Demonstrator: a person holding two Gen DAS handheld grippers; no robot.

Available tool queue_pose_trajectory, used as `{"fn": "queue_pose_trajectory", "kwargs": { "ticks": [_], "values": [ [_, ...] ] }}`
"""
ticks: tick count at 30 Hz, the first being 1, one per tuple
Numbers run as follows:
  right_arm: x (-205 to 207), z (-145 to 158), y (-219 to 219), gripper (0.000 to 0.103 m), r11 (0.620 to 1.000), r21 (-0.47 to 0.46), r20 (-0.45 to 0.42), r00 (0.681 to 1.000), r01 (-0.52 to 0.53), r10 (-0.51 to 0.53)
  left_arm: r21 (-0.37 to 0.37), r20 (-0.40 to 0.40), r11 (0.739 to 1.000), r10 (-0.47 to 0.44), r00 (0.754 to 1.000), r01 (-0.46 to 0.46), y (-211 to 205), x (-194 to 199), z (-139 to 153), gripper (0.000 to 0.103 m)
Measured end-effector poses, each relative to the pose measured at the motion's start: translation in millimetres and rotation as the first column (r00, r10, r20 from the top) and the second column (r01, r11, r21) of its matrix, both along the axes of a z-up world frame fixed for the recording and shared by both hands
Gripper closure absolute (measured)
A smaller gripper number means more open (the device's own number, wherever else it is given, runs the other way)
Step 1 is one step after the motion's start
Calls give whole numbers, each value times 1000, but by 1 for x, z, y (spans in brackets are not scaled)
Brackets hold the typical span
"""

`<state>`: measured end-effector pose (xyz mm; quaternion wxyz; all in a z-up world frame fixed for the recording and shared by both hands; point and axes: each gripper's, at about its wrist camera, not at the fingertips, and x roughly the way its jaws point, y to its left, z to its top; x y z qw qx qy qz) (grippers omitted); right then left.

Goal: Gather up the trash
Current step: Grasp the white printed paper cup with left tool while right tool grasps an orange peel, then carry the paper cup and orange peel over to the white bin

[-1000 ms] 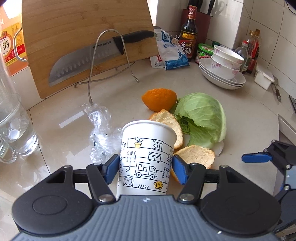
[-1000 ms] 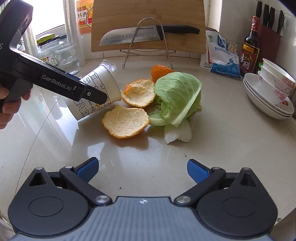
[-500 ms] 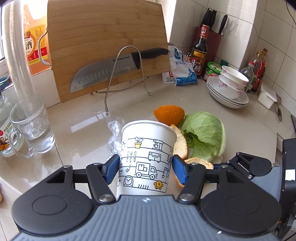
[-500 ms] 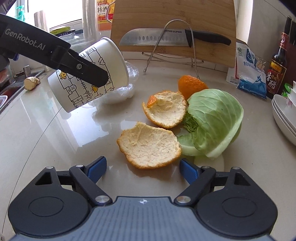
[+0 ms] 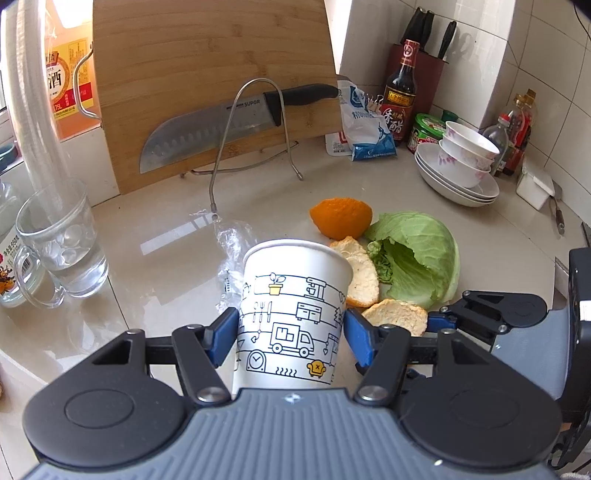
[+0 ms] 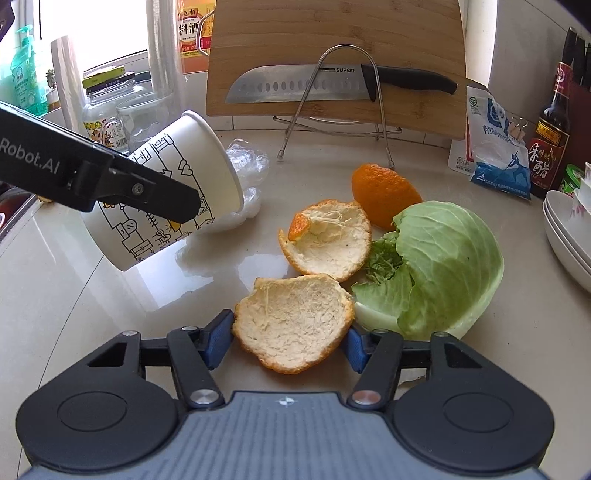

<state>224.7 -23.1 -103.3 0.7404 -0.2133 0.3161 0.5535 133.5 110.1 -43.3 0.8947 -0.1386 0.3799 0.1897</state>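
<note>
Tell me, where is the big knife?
The knife is at the back of the counter, resting across a wire rack against the wooden cutting board.

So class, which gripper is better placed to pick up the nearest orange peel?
Right. The right gripper already straddles the nearest orange peel, while the left gripper is occupied holding the paper cup.

A home kitchen: knife [image 6: 332, 84], cutting board [image 6: 332, 37], stacked bowls [image 5: 461, 166], tiled wall.

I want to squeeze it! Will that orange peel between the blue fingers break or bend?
The nearest orange peel is a thin, curled shell, so it probably bends or cracks. It looks dry and pithy, likely light, not slippery. The right gripper brackets it.
</note>
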Motion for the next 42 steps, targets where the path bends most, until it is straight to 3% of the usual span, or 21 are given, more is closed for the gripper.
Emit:
{"fn": "queue_pose_trajectory", "kwargs": {
  "ticks": [5,27,35,42],
  "values": [
    [0,4,-4,49,1000,2,-16,1000,4,-4,7,-10,1000,-28,1000,28,-4,-1,1,41],
    [-16,33,-63,50,999,30,-5,999,35,-35,32,-63,982,-183,981,185,-39,-10,15,42],
    [-22,39,-110,50,992,34,-2,992,124,-124,22,-71,955,-293,954,295,-74,-3,19,42],
    [-23,44,-164,50,970,40,3,970,241,-241,7,-65,904,-427,902,428,-120,11,19,42]
  ]
}}
